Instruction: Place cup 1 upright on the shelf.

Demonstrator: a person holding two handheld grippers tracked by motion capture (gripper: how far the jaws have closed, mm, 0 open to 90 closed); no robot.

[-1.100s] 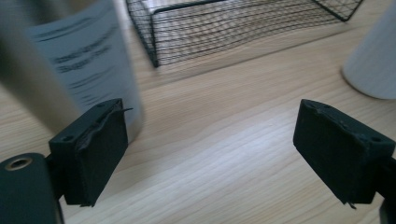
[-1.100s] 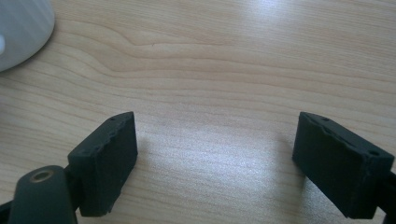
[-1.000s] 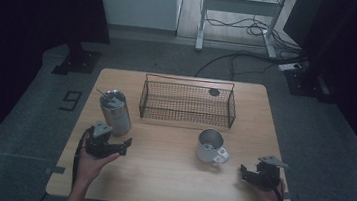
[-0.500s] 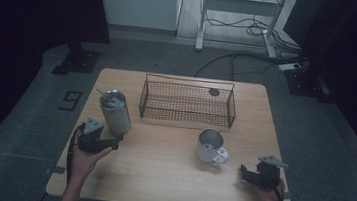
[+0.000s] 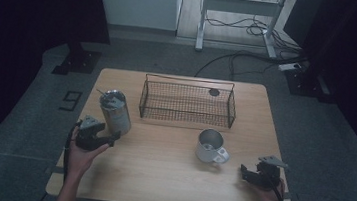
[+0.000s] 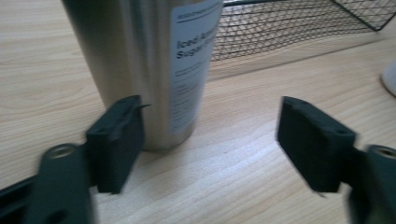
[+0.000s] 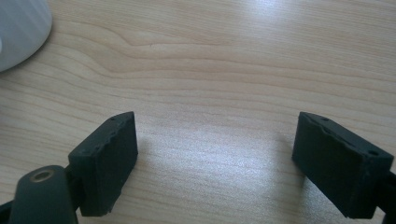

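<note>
**Nearly there: left claw lines up on the steel cup**

The step in hand looks like the approach to a grasp. The tall steel cup (image 5: pixel 115 111) stands upright on the worktop (image 5: pixel 158 179), near its left edge and just left of the wire basket (image 5: pixel 186 104). The left claw (image 5: pixel 113 136) lies low beside the cup's base. In the left gripper view its jaws have just been drawing in, yet they stand apart with nothing between them. The cup (image 6: pixel 140 70) is ahead and off to one side, partly behind one jaw, not in the gap.

The right claw (image 5: pixel 247 172) rests at the worktop's near right corner, jaws apart over bare wood, a little way from the white mug (image 5: pixel 210 146).

Next, I judge, the left claw must slide sideways until the cup sits squarely between the jaws. The gap seems narrower than the cup's body, so it probably needs widening before it closes. A nudge from a jaw could tip so tall a cup.
</note>
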